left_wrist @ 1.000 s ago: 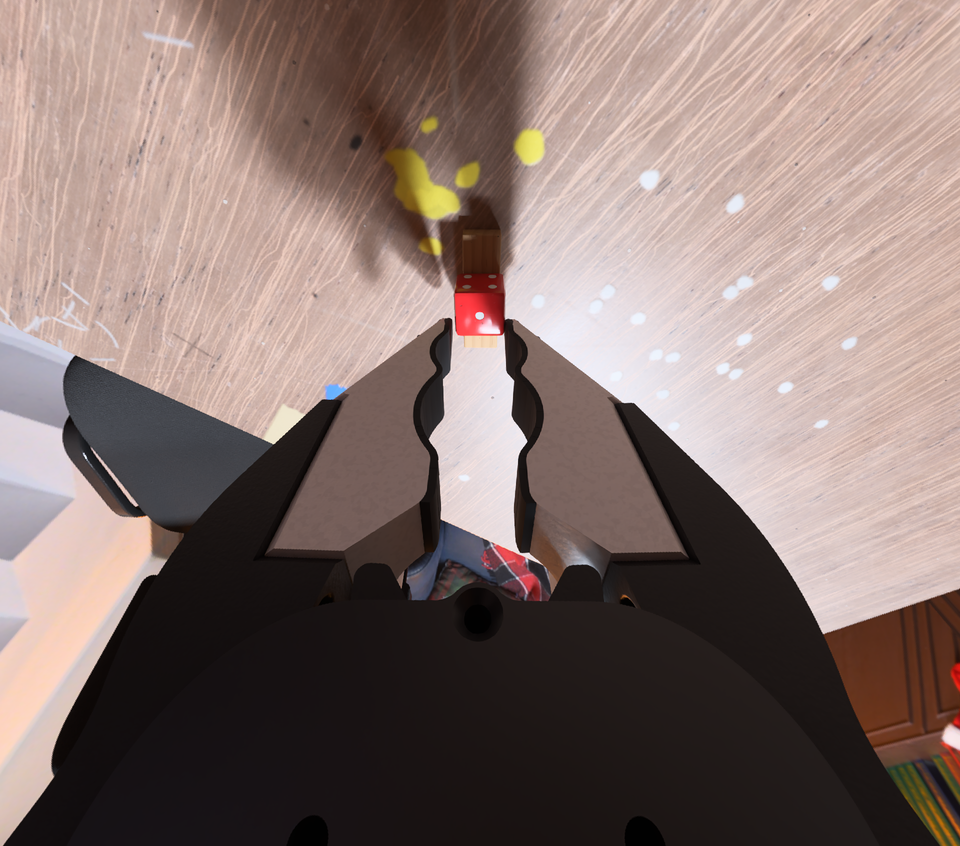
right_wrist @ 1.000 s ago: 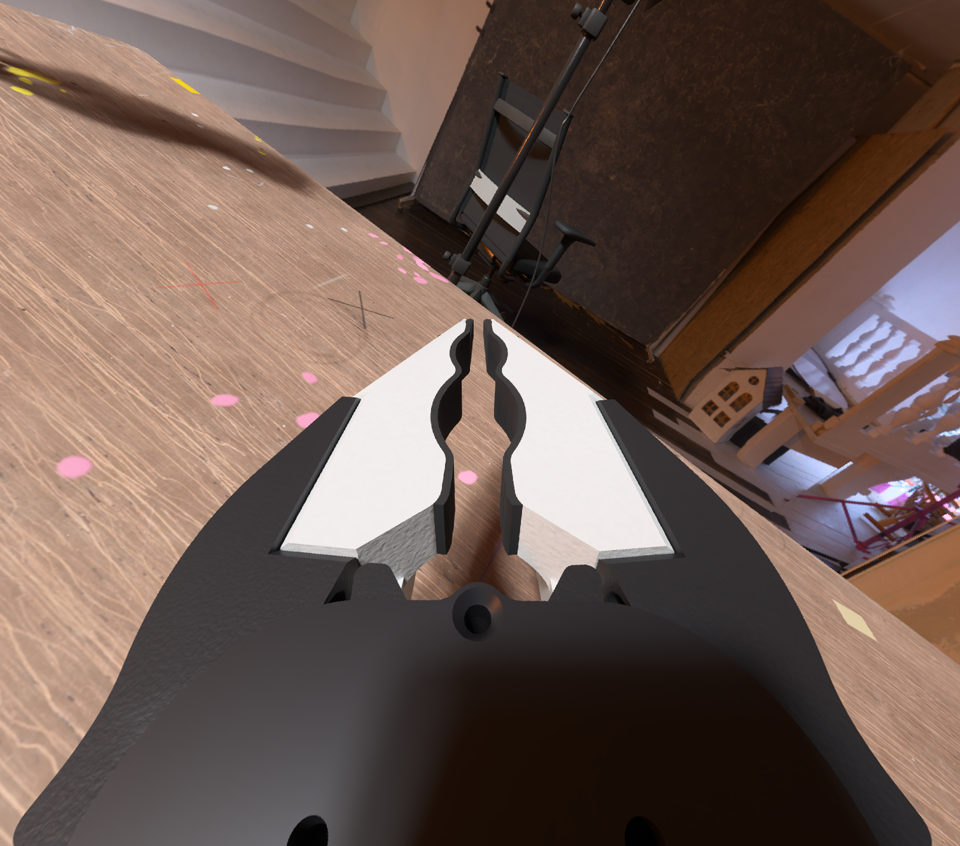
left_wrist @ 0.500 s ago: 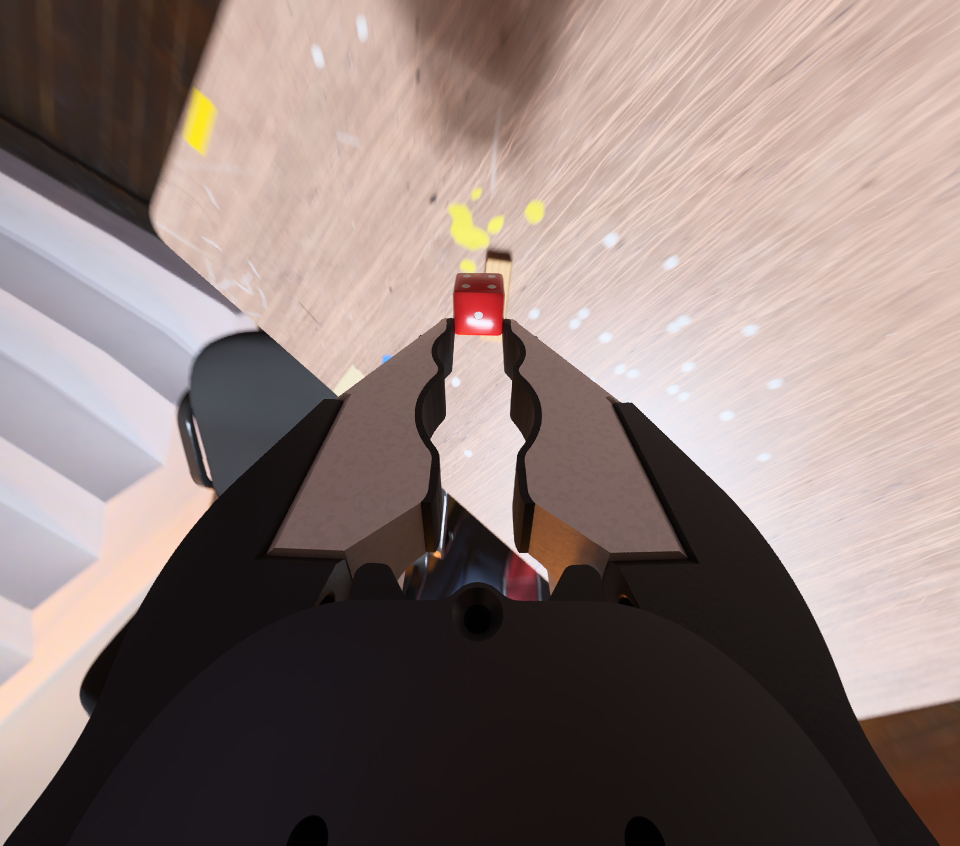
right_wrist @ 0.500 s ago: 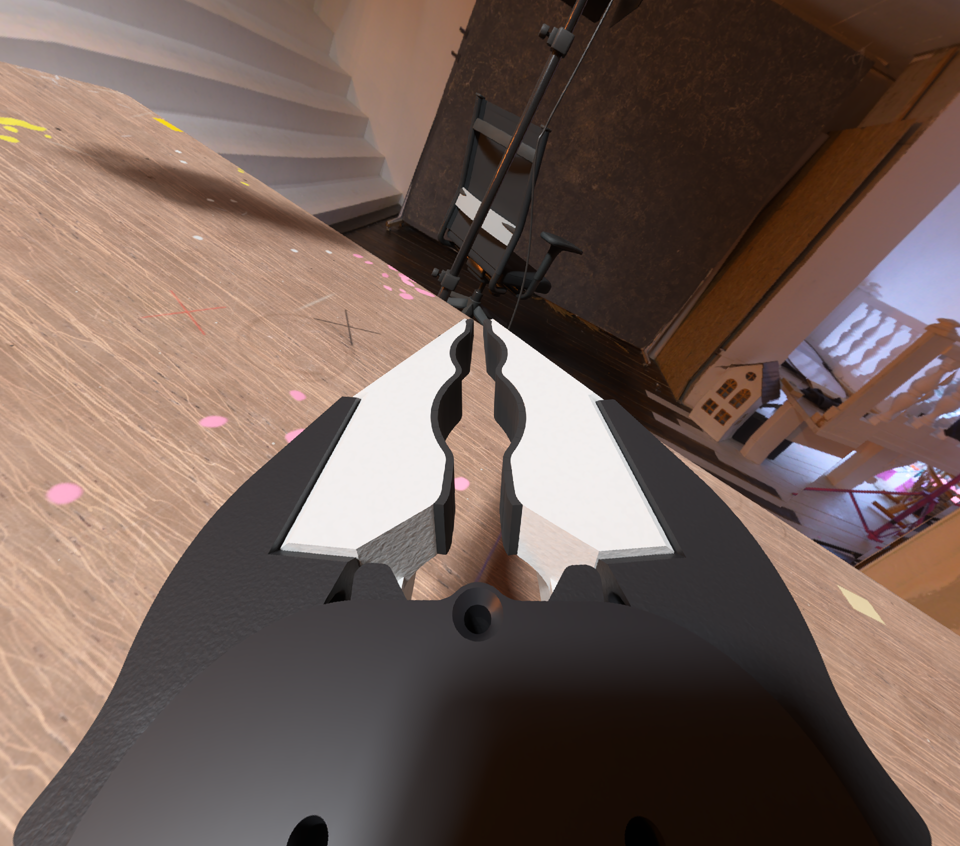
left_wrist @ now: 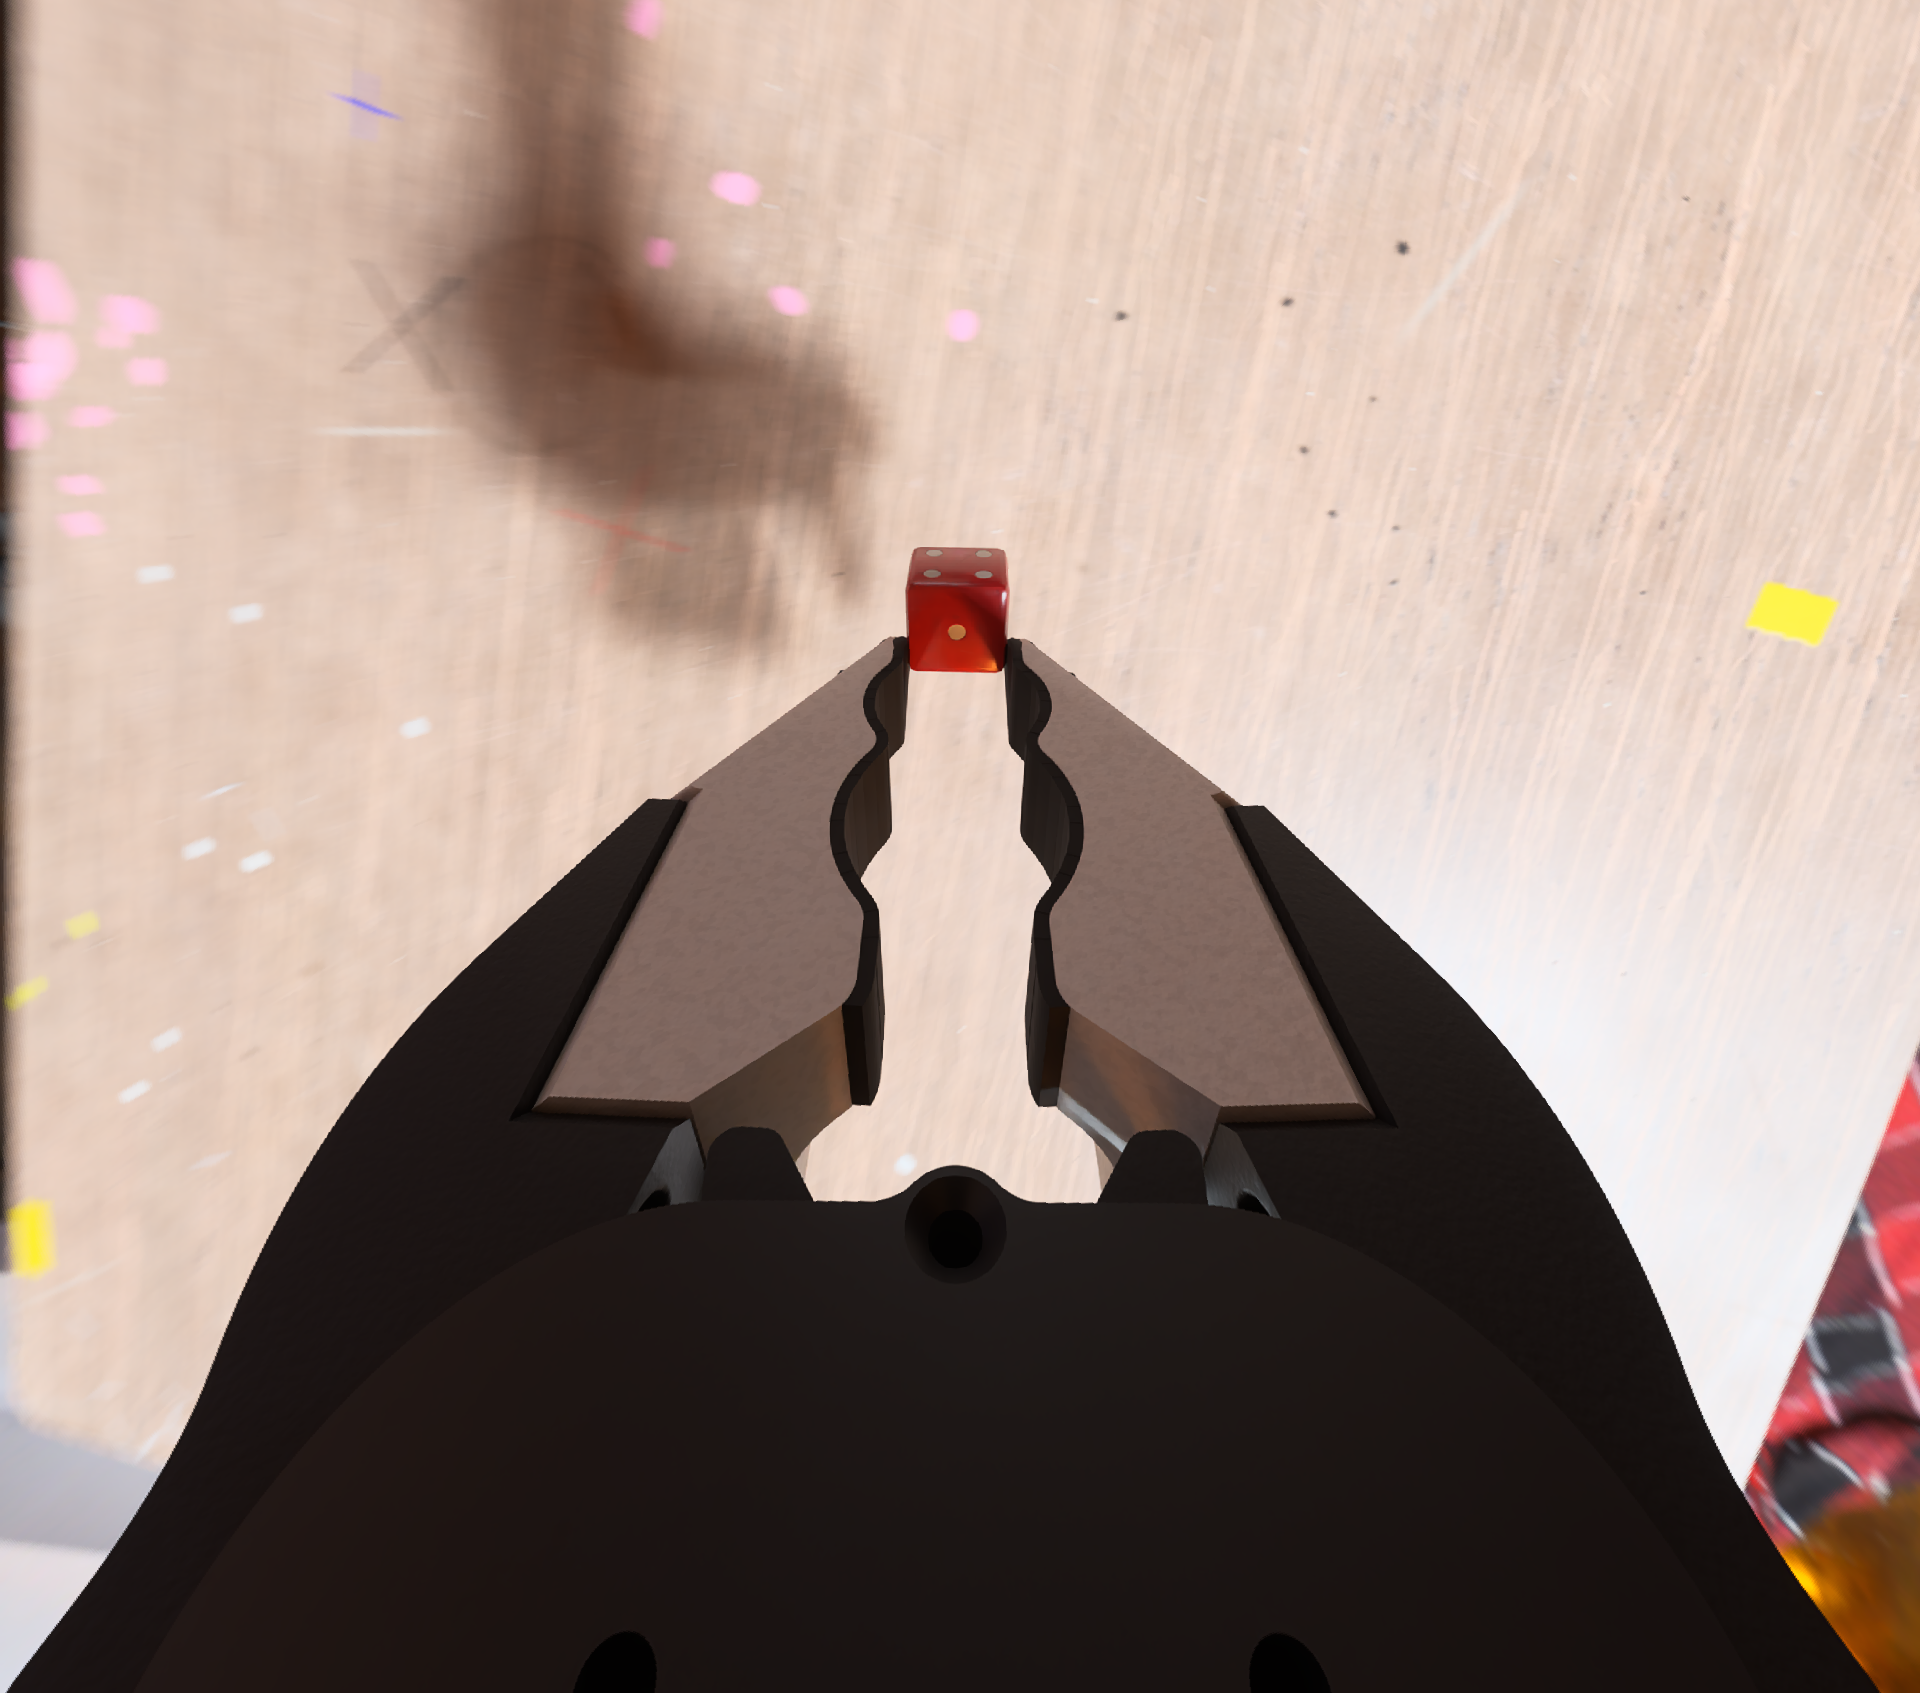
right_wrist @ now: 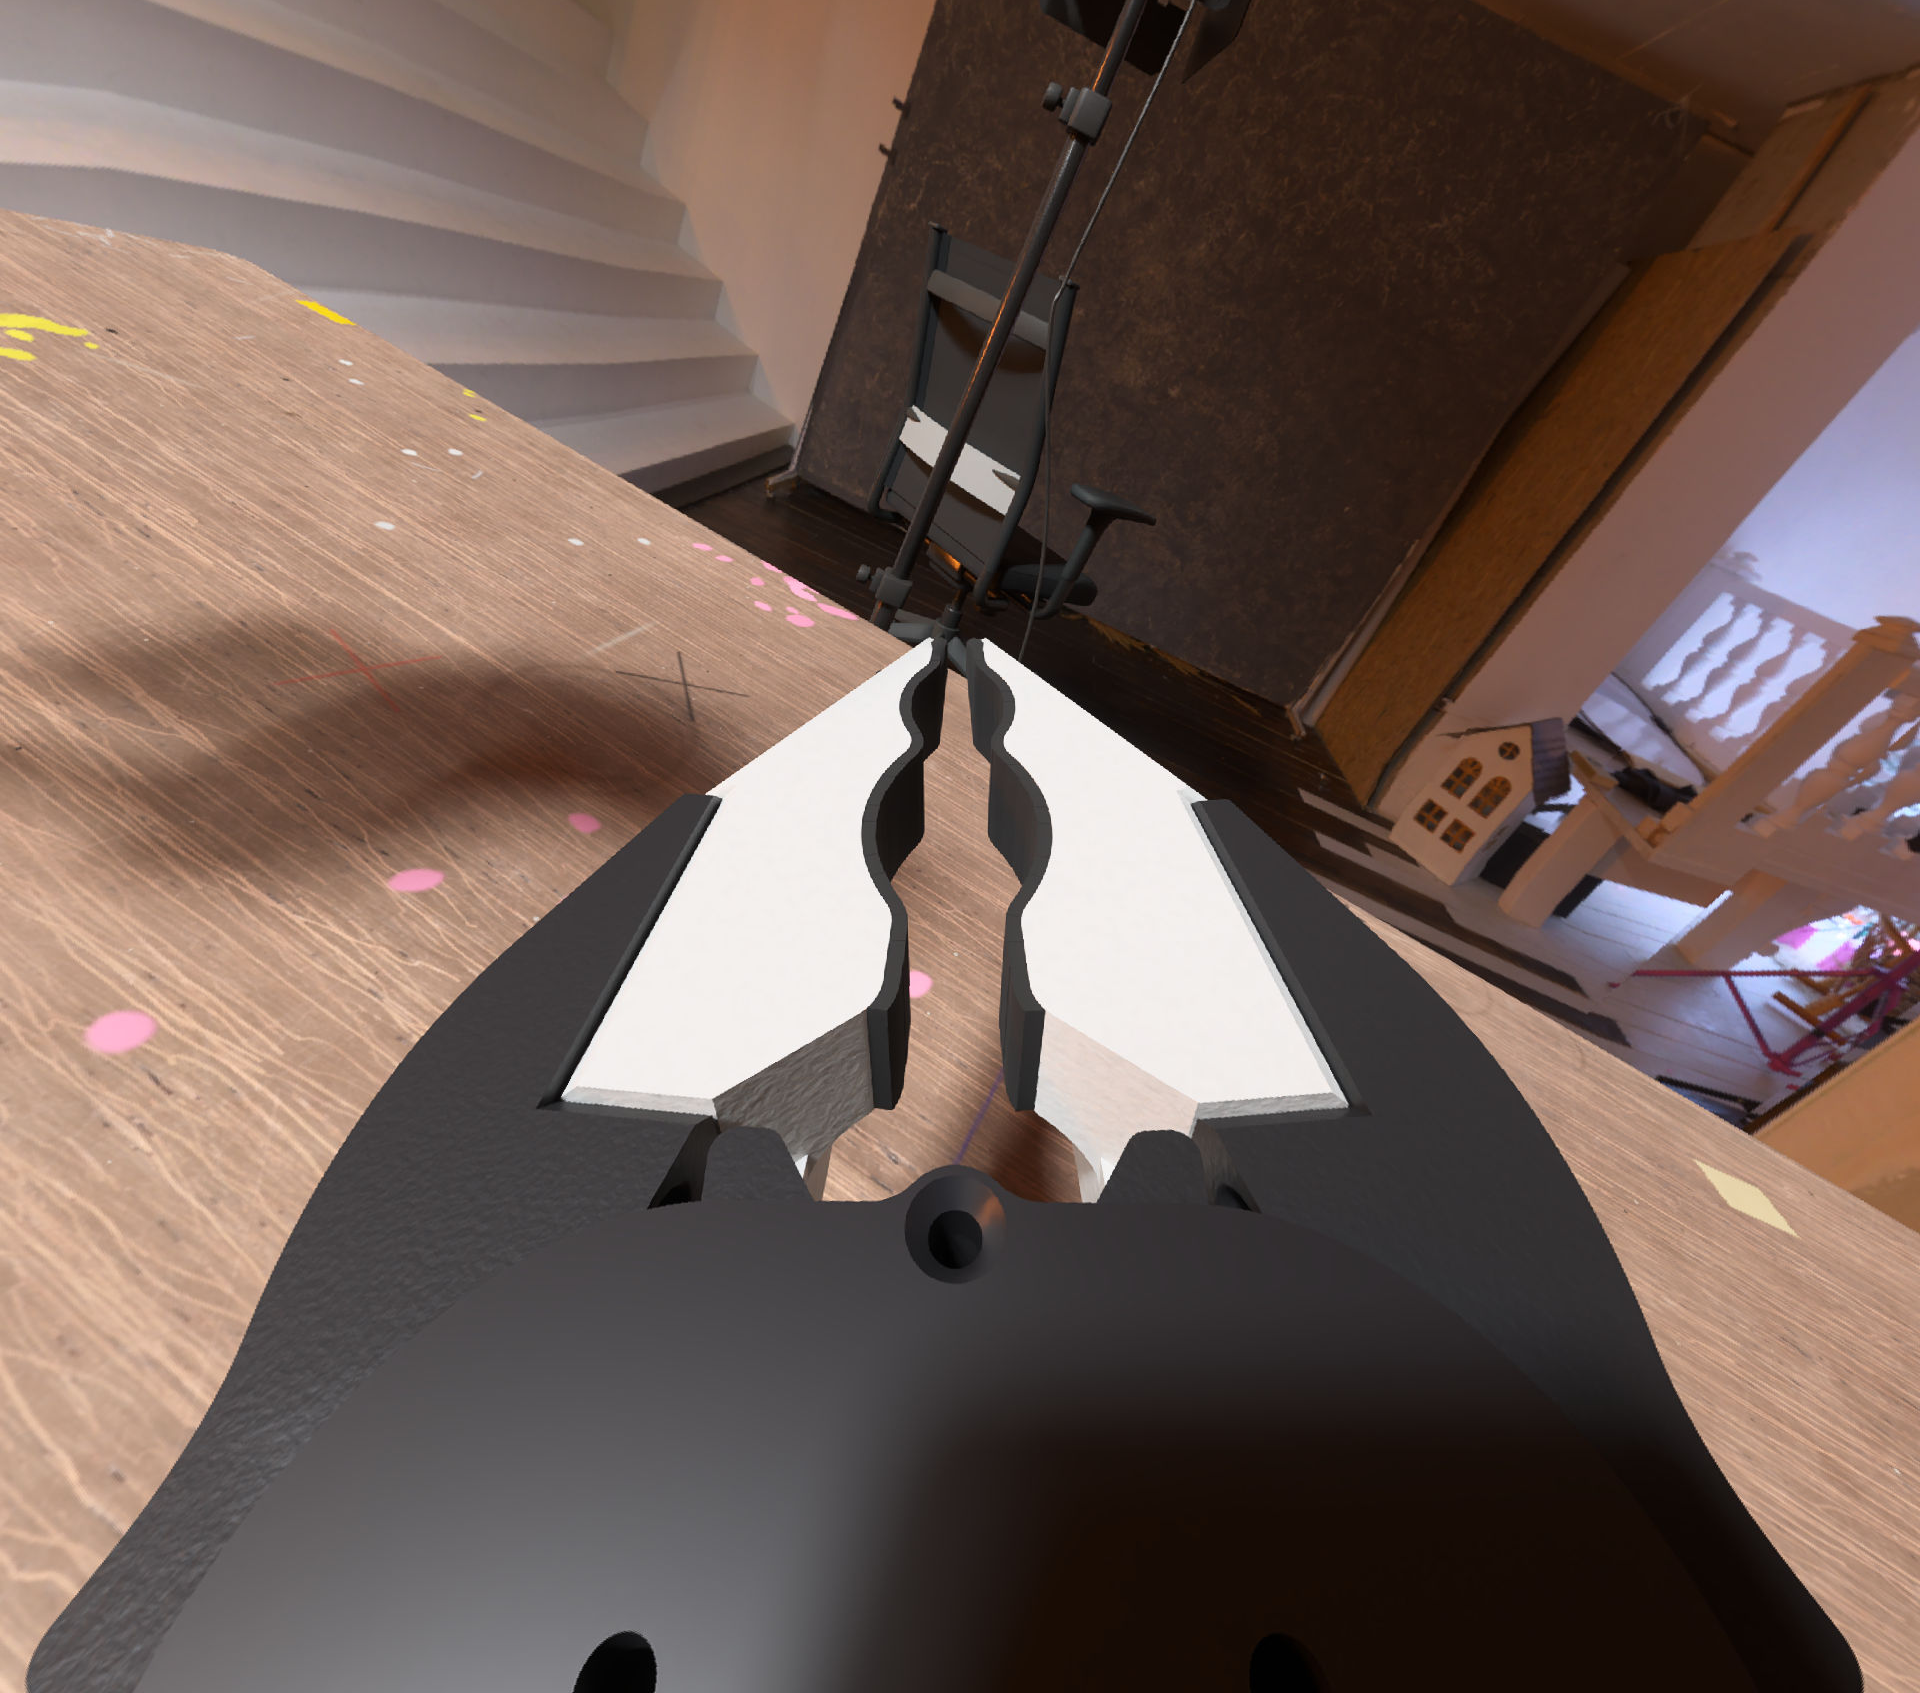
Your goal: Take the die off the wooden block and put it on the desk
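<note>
A small red die [left_wrist: 957,610] with pale pips is pinched between the tips of my left gripper [left_wrist: 956,656], which is shut on it and holds it above the wooden desk [left_wrist: 1351,293]. The wooden block is out of sight in both views. My right gripper [right_wrist: 954,656] has its white fingers nearly together and holds nothing. It hovers over the desk [right_wrist: 260,812] near its far edge.
The desk carries pink, yellow and white paint spots and a dark shadow [left_wrist: 644,355]. A red plaid cloth [left_wrist: 1860,1311] lies past the desk's right edge. Beyond the desk in the right wrist view stand a light stand [right_wrist: 1049,209], an office chair [right_wrist: 987,438] and stairs.
My left gripper has lifted the die off the wooden block and swung away over another part of the desk; the block has left the view. The right gripper only drifted slightly.
</note>
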`<control>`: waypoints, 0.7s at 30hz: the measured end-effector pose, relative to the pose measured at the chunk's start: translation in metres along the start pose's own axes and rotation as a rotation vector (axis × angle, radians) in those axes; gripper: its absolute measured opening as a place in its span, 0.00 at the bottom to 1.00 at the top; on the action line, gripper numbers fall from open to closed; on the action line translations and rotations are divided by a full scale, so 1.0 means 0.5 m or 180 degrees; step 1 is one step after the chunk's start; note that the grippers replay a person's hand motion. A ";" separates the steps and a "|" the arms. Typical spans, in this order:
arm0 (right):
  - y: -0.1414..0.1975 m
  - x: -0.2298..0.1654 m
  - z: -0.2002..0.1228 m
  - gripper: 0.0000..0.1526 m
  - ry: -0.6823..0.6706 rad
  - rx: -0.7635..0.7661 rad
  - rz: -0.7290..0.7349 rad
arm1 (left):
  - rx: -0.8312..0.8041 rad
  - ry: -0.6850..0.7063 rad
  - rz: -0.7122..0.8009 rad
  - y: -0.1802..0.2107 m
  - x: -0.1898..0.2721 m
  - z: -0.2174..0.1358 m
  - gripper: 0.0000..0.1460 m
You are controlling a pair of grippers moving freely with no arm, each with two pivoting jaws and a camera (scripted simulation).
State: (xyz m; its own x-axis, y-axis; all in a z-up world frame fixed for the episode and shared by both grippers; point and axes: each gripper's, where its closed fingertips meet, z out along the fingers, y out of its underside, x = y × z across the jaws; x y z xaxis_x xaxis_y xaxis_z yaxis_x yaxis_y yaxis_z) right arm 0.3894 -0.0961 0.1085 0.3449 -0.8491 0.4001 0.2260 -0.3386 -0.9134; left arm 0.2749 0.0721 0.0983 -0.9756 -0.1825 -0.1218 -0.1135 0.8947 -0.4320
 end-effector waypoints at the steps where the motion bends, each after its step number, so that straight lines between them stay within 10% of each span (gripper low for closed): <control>1: -0.001 0.000 -0.001 0.02 0.0007 0.0013 0.0002 | -0.0056 0.0112 -0.0008 0.003 0.018 0.027 0.12; 21: -0.045 -0.106 -0.020 0.04 -0.0830 0.0395 -0.0357 | -0.0437 0.0296 -0.0191 0.089 0.041 0.146 0.12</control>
State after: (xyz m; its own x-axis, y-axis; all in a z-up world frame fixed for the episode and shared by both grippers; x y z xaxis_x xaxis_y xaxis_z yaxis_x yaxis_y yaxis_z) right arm 0.3570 -0.0473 0.1070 0.5299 -0.6712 0.5184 0.3798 -0.3587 -0.8527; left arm 0.2633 0.0784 0.0114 -0.9788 -0.2045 -0.0135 -0.1904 0.9317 -0.3092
